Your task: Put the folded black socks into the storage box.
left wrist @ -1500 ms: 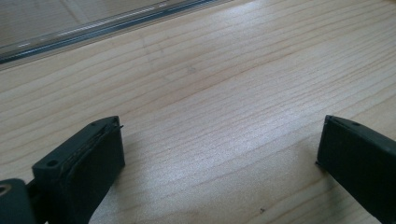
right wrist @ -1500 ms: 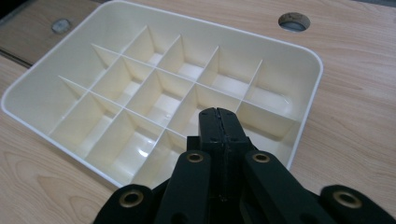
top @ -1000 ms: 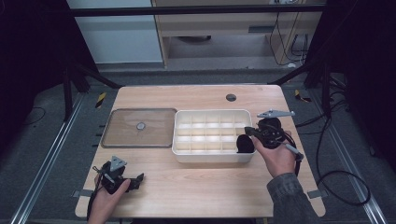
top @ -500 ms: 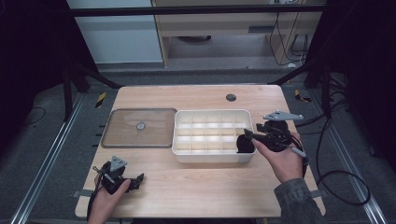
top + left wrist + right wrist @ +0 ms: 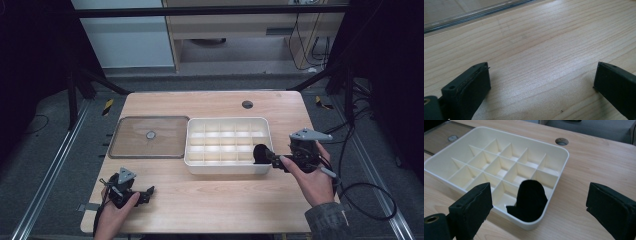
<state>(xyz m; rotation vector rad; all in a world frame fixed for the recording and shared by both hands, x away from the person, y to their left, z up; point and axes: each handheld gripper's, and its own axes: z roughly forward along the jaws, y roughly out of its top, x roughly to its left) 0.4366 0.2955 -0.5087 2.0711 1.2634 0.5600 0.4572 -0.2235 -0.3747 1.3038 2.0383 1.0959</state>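
One wooden table [image 5: 215, 200], centre of the high view.
One cream divided tray [image 5: 227, 169], mid-frame, with fifteen compartments in three rows of five.
One black cloth item [image 5: 530, 200], in the tray's corner compartment at lower centre of the right gripper view.
One clear flat lid [image 5: 149, 137] with one round knob, left of the tray.
One round table grommet [image 5: 247, 104], upper centre.
Two handheld grippers: left gripper [image 5: 146, 192], right gripper [image 5: 272, 156].

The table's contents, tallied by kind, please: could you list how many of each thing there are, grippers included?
Divided cream tray: 1
Clear flat lid: 1
Black fabric piece, in the tray's corner compartment: 1
Hand-held grippers: 2, the left gripper and the right gripper, both with jaws open
Total: 5
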